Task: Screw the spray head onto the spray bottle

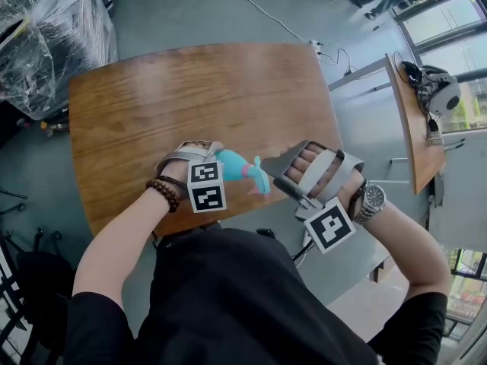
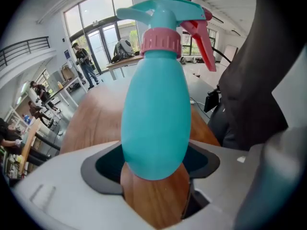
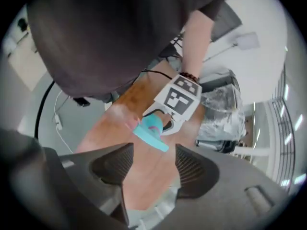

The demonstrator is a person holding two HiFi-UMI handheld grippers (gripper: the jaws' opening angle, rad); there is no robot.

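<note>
1. Head view: the left tongs [image 1: 219, 160] are held over the near edge of the wooden table [image 1: 190, 90]. They are closed on the body of the teal spray bottle [image 1: 232, 163], which lies nearly level, its top pointing toward the right tongs [image 1: 285, 173]. The spray head [image 1: 259, 178] sits on the bottle's end, just beside the tips of the right tongs, which stand apart with nothing in them. A marker cube [image 1: 206, 187] rides on the left tongs and another [image 1: 330, 225] on the right. There is a bead bracelet [image 1: 163, 194] on the left wrist and a wristwatch [image 1: 373, 198] on the right.

2. Left gripper view: the rounded lower part of the spray bottle [image 2: 153, 119] fills the gap of the left tongs [image 2: 154, 169], with a dark pad pressed against it on either side. The tongs are spread wide because the body is fat. The pink collar [image 2: 160, 41] rings the neck, the teal spray head [image 2: 165, 11] sits on it, and the red trigger [image 2: 204, 40] hangs down at the right. The table [image 2: 96, 123] shows behind.

3. Right gripper view: the right tongs [image 3: 153, 164] are wide open, the ribbed pads well apart and only the table [image 3: 144, 176] between them. The spray head [image 3: 151, 134] lies beyond the tips, untouched. Behind it are the left tongs' marker cube [image 3: 180, 97] and a plastic-wrapped bundle [image 3: 220, 119].
</note>
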